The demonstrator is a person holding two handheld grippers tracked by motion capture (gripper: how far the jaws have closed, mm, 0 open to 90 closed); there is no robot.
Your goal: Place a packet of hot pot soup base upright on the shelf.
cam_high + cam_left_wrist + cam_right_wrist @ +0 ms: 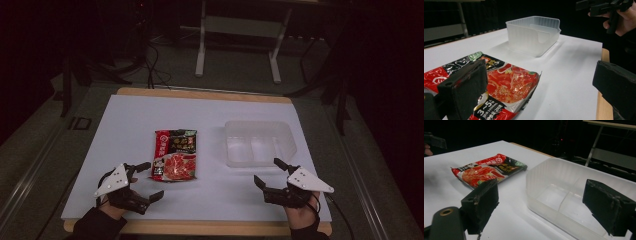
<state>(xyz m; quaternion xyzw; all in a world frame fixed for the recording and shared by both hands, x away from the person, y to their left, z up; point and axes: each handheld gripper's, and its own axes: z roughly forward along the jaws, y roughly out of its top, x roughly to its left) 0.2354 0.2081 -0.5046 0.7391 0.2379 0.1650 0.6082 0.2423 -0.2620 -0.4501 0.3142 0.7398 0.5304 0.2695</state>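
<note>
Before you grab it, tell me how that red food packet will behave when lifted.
The red food packet looks like glossy film, so it is probably slippery. It lies flat with crinkled edges, so it will likely sag from one end. It seems light for its size.

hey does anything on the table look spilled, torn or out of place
Nothing stands out. The red sauce packet lies flat and sealed on the white table, the clear plastic container sits upright and empty beside it, and both grippers hang open, apart from them.
</note>
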